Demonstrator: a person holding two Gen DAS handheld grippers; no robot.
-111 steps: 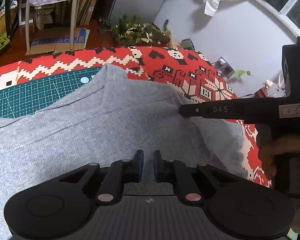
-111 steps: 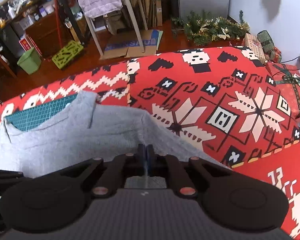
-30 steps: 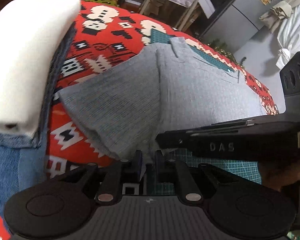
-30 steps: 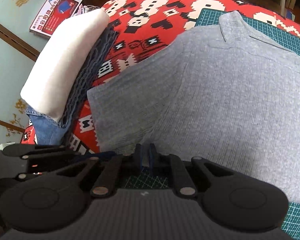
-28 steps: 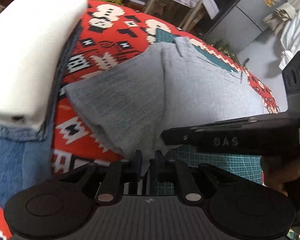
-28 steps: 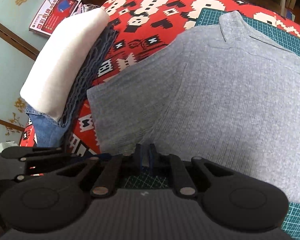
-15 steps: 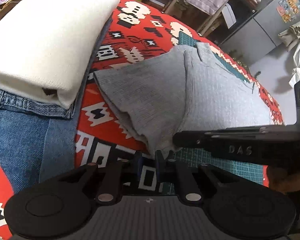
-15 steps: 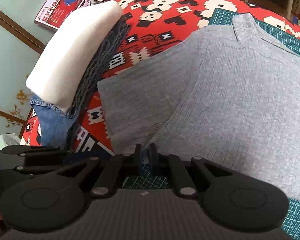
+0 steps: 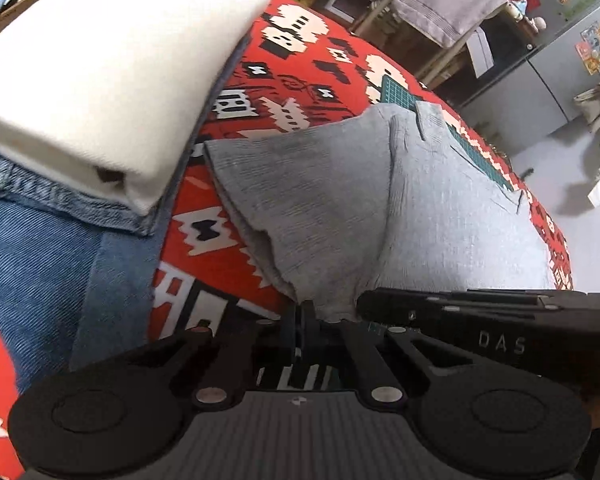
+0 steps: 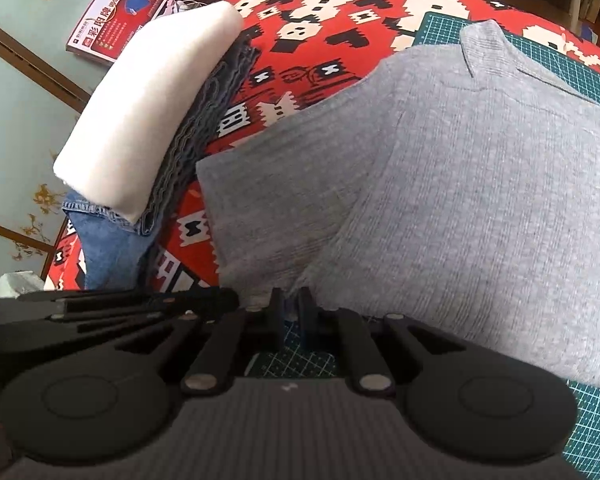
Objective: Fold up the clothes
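A grey collared shirt (image 9: 440,220) (image 10: 460,200) lies spread on a green cutting mat (image 10: 580,56), one short sleeve reaching onto the red patterned cloth (image 9: 300,80). My left gripper (image 9: 304,316) sits at the sleeve's lower corner, fingers pressed together on the fabric edge. My right gripper (image 10: 290,312) is just beside it where sleeve meets body, its fingers close together with grey cloth between them. Each gripper shows in the other's view: the right gripper (image 9: 364,304) as a black bar, the left gripper (image 10: 228,300) at the lower left.
A stack of folded clothes (image 9: 100,80) (image 10: 152,108), white on dark grey knit on blue denim, lies close to the sleeve's left. A red box (image 10: 120,12) lies on the floor beyond. A rack with a towel (image 9: 452,0) stands behind the table.
Both grippers have shifted from the shirt's far side to the sleeve by the folded stack. In the last half second the left fingers narrowed onto the sleeve corner.
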